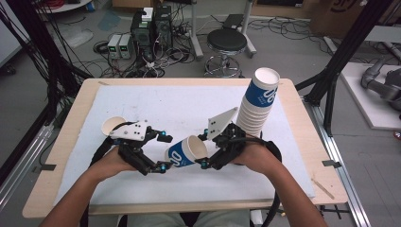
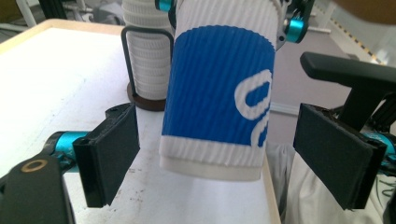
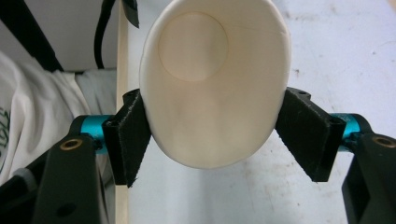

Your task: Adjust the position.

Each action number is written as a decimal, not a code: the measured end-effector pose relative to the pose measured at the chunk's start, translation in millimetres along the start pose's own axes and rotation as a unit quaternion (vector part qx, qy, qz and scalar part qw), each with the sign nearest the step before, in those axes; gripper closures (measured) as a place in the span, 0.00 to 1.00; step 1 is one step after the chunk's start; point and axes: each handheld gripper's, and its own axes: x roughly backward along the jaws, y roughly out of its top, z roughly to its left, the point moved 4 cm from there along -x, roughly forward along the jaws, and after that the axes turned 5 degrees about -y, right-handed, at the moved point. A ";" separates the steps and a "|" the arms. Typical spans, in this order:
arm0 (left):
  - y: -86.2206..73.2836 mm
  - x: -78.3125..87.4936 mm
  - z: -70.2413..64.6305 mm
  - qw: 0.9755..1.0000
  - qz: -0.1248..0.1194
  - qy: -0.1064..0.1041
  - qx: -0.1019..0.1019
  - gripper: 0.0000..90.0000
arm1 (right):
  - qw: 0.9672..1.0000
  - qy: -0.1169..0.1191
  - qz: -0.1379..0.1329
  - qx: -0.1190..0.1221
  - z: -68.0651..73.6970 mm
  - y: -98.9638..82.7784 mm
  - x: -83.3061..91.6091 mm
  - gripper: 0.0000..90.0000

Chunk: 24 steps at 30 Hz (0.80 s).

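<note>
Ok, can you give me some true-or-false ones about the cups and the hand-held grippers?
1. The right hand-held gripper squeezes a blue and white cup. True.
2. The left hand-held gripper is clamped on that cup. False: its jaws stand apart from the cup's sides.
3. The held cup stands upright on the table. False: it is tipped on its side, off the white mat.
4. A tall stack of cups rises at the right. True.
</note>
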 end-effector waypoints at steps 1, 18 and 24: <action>0.2 -1.8 0.4 1.000 0.006 -0.001 0.000 0.16 | 1.000 0.001 0.009 0.004 0.1 2.2 -0.2 0.32; -4.1 -32.3 0.9 0.996 0.079 -0.038 -0.004 0.26 | 0.993 0.022 0.109 0.045 7.0 19.1 -18.5 0.32; -6.3 -35.9 0.3 0.995 0.091 -0.047 -0.013 0.32 | 0.992 0.029 0.115 0.048 8.7 19.2 -21.5 0.32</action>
